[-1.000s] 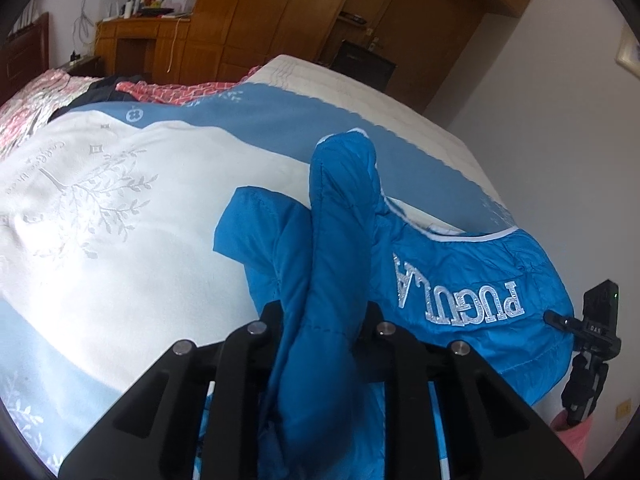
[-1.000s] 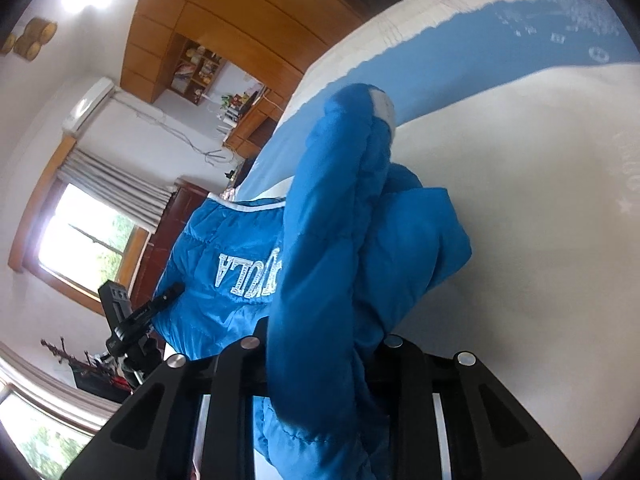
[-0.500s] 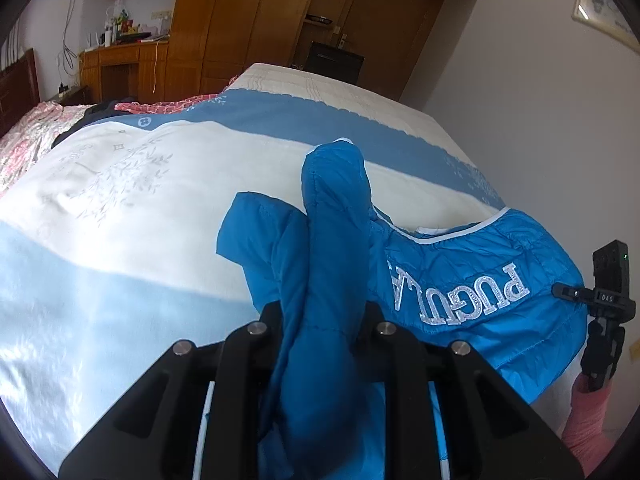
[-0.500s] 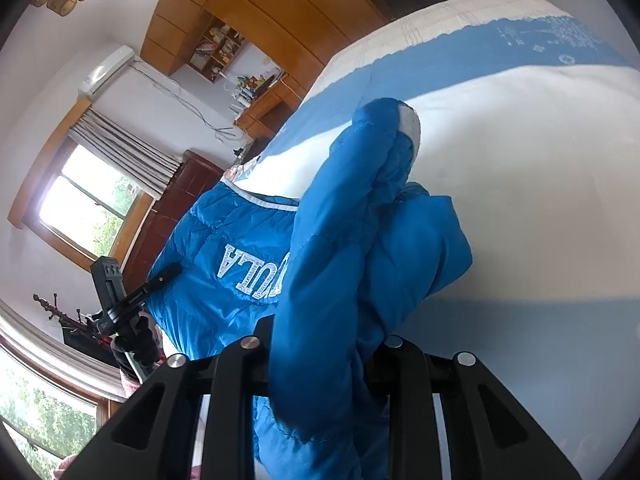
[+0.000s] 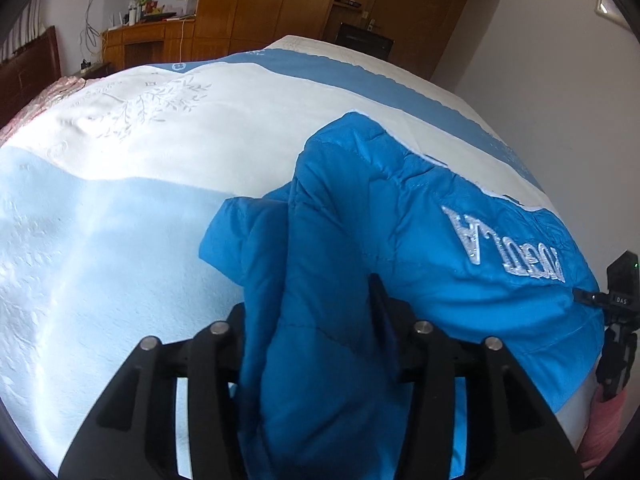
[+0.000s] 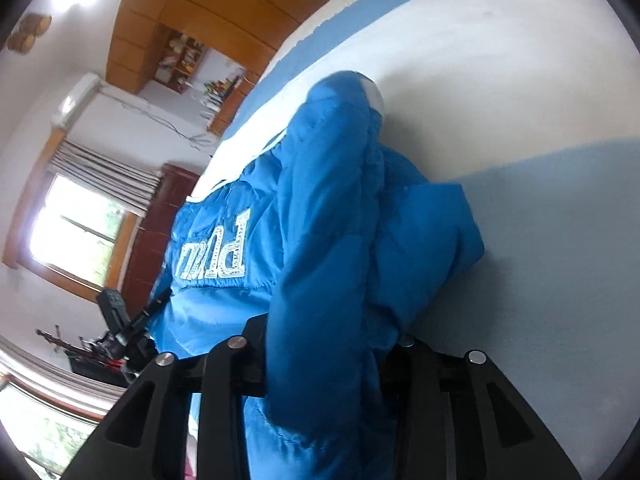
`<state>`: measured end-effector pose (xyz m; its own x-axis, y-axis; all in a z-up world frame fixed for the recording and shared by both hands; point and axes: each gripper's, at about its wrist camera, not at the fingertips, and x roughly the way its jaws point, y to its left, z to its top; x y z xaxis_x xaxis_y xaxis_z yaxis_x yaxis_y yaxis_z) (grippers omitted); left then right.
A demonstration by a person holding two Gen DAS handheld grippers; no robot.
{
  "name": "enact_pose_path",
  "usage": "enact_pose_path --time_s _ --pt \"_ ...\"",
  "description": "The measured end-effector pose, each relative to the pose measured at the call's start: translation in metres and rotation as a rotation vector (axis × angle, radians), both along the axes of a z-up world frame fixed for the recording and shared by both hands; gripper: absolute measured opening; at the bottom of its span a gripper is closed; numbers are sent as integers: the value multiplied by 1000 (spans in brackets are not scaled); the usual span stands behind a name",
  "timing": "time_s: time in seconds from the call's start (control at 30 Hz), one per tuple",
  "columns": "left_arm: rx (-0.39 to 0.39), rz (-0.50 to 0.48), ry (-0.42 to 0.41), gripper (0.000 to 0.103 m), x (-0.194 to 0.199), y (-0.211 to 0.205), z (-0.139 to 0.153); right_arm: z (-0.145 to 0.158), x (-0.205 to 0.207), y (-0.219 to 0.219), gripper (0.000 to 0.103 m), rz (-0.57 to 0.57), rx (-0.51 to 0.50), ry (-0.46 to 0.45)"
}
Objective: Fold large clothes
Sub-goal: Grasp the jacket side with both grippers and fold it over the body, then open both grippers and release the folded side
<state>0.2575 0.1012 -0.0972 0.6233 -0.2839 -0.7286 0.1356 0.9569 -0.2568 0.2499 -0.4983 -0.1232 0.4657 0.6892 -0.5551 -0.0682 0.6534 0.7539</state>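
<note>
The jacket (image 5: 420, 240) lies on the bed (image 5: 120, 220), bunched up between the left gripper (image 5: 320, 344) at six o'clock. The wardrobe (image 5: 280, 0) stands behind at twelve o'clock, the right gripper (image 5: 618, 320) at three o'clock.

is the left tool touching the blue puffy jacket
Touching: the left wrist view shows the left tool clamped on a bunched fold of the blue puffy jacket.

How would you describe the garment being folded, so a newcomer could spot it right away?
Start at the bed, which fills the room under a white and pale-blue cover. On its near edge lies a puffy blue jacket, pinched by the left gripper and the right gripper. Only it is bright blue, with silver-white lettering.
</note>
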Motion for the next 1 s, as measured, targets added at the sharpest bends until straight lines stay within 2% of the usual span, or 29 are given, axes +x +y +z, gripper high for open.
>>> enact_pose_path --time_s 0.2,0.3,0.33,0.37,0.57,0.63,0.7,0.8,0.83,1.0 --pt "-4 25 -46 51 -6 2 -11 -7 -6 1 36 -8 3 -44" --pt "-17 47 -40 53 -7 2 -8 3 -8 6 44 -6 -43 -54" --pt "-9 58 -35 54 -9 2 -5 7 -11 5 50 -14 -68 -56" --pt "4 64 -33 55 -11 2 -1 13 -15 6 51 -22 -99 -65" --pt "112 118 -102 62 -48 6 31 52 -56 13 52 -113 -309 -141" --pt "177 153 -144 62 -63 5 43 69 -76 21 52 -166 -424 -199" --pt "229 177 -192 63 -79 -2 58 86 -96 31 53 -209 -490 -274" --pt "202 152 -201 63 -90 -17 68 102 -116 56 50 -185 -514 -356" --pt "188 138 -192 63 -91 -25 68 103 -118 66 46 -177 -535 -368" --pt "118 71 -159 63 -90 -60 57 87 -118 86 38 -166 -558 -382"
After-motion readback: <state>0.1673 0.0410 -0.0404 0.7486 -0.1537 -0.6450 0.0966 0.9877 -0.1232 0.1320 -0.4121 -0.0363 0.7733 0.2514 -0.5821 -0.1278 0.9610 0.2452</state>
